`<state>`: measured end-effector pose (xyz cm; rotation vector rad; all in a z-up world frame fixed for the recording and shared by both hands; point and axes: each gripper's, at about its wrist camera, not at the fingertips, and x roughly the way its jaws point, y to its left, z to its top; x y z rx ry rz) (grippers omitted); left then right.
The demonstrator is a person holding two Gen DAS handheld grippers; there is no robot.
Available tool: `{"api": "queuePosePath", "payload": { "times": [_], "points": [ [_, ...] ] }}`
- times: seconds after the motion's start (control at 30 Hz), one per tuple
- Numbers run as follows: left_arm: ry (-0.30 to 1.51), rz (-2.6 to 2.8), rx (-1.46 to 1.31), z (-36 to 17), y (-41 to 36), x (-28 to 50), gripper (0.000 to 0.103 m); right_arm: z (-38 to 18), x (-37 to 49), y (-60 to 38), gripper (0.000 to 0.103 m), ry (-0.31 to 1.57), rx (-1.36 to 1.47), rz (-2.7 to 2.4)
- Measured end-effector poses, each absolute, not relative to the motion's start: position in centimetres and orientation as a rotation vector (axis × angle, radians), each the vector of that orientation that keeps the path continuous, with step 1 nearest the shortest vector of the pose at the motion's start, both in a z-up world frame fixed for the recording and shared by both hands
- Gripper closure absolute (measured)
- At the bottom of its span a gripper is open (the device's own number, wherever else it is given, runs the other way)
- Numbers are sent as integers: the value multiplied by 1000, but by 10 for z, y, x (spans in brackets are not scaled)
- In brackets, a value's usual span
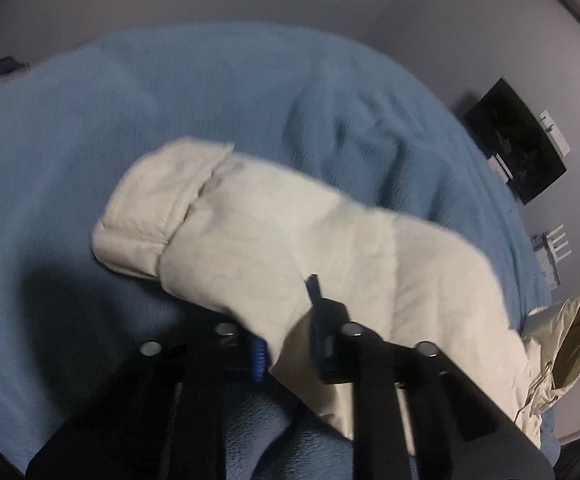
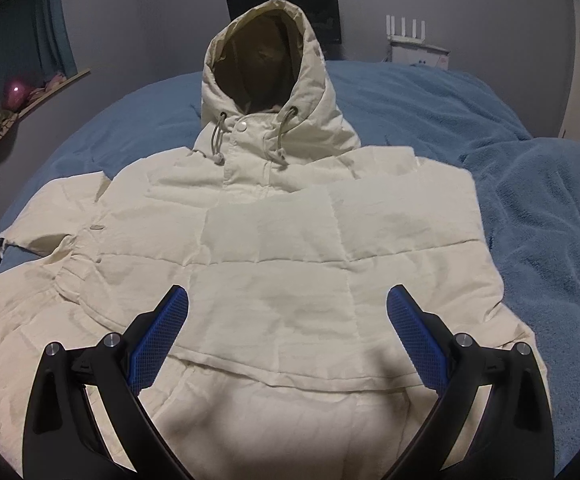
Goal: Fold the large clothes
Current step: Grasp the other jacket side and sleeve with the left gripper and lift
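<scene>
Your cream hooded jacket (image 2: 273, 240) lies front-up on the blue blanket (image 2: 530, 208) that covers the bed, hood (image 2: 265, 60) propped upright at the far end, drawcords and collar snap showing. Fold status, as a judgement: early. In the right wrist view one sleeve looks already laid across the chest as a squared panel, and the side toward the blanket bulge ends in a straight edge; the other side spreads wide and unfolded toward the lower left of that view. Left to do, apparently: bring in that second side, deal with the hood, then double the body. Your left gripper (image 1: 285, 344) is closed on the fabric of a sleeve (image 1: 273, 232): cloth passes between the black fingers, one blue pad only partly visible, and the sleeve runs away from the claw with its cuff (image 1: 149, 216) at the far end, over the blanket. The view is blurred, so you cannot tell whether the cuff rests on the blanket or hangs above it. Your right gripper (image 2: 287, 344) has its jaws wide apart, blue pads (image 2: 418, 340) facing each other above the lower body of the jacket, holding nothing. Edges: the hem runs out of view under the right claw. Open room: bare blanket beyond the cuff and along the straight side, though the blanket bunches there; a wall, dark screen (image 2: 322, 8) and router (image 2: 406, 28) stand beyond the hood, well apart from the work.
</scene>
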<state>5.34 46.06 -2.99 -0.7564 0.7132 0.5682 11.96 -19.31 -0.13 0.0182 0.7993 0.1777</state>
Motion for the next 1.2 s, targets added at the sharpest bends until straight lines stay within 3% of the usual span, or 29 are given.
{"api": "queuePosePath", "payload": {
  "times": [0.37,0.63,0.97,1.2],
  "points": [
    [415,358,-400,127,359,42,94,-4,112,-186,8,766,-42,157],
    [320,58,-201,190,223,62,94,-4,108,-192,8,750,-28,136],
    [318,-256,-63,197,78,80,95,0,106,-216,8,729,77,104],
    [472,-388,-32,136,11,113,96,1,109,-230,8,732,146,95]
  ]
}}
